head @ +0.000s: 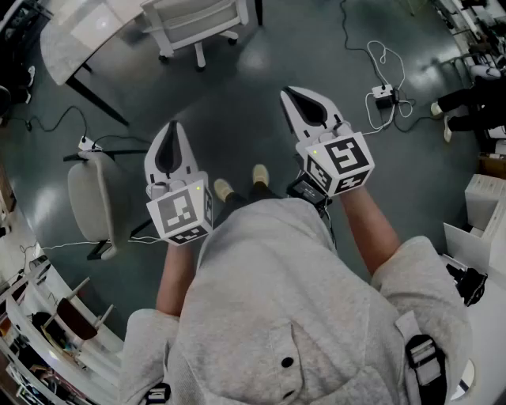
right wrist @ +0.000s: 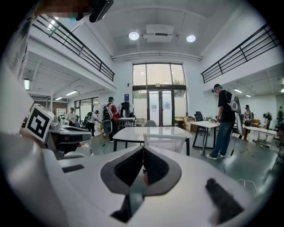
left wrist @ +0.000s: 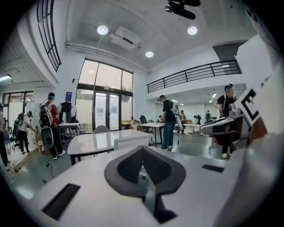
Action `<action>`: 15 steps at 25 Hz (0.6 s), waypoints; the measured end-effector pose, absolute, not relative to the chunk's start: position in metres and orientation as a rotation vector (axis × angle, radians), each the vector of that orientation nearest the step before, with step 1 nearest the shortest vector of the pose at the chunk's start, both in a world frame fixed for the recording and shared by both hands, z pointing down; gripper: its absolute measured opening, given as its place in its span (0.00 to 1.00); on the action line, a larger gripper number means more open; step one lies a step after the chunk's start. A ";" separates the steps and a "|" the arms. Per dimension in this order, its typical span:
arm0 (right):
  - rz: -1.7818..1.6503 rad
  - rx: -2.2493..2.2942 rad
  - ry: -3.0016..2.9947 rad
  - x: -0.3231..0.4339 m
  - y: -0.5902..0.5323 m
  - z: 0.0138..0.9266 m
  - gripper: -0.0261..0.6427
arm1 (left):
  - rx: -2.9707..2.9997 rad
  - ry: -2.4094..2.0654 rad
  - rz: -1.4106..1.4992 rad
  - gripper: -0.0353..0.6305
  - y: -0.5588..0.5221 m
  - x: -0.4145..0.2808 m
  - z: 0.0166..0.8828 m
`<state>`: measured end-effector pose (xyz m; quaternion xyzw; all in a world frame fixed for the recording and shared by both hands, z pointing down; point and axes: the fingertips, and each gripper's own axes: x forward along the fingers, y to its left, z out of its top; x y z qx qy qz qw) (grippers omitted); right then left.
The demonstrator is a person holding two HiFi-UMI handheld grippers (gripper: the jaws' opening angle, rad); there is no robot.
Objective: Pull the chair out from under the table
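Jaws of the left gripper [head: 173,128] and the right gripper [head: 288,95] are pressed together with nothing between them. Both grippers are held side by side in the air above the grey floor [head: 245,71]. White chair [head: 194,24] stands far ahead, tucked against the white table [head: 79,35] at far left, well apart from both grippers.

We can read no words, brands or numbers. The two marker cubes [head: 180,212] show only black-and-white square patterns, and the blue sign [right wrist: 126,97] by the doors [right wrist: 162,107] is too small.
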<state>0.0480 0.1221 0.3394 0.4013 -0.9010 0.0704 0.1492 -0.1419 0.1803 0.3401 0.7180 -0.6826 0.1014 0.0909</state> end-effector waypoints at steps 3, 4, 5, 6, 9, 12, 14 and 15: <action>0.215 1.189 -2.576 0.062 0.117 0.338 0.08 | 2.134 -2.037 0.325 0.07 0.180 -0.144 0.341; 0.244 1.215 -2.584 0.065 0.116 0.339 0.08 | 2.131 -2.039 0.328 0.07 0.179 -0.145 0.341; 0.283 1.247 -2.595 0.066 0.117 0.339 0.08 | 2.127 -2.039 0.327 0.07 0.178 -0.145 0.342; 0.325 1.281 -2.604 0.065 0.118 0.341 0.08 | 2.124 -2.037 0.326 0.07 0.177 -0.145 0.342; 0.435 1.333 -2.631 0.055 0.124 0.347 0.08 | 2.126 -2.032 0.334 0.07 0.175 -0.147 0.344; 0.469 1.294 -2.661 0.033 0.131 0.350 0.08 | 2.134 -2.023 0.338 0.07 0.176 -0.150 0.344; 0.456 1.265 -2.678 0.021 0.136 0.348 0.08 | 2.141 -2.019 0.337 0.07 0.177 -0.150 0.342; 0.453 1.253 -2.687 0.016 0.137 0.347 0.08 | 2.144 -2.018 0.337 0.07 0.178 -0.149 0.342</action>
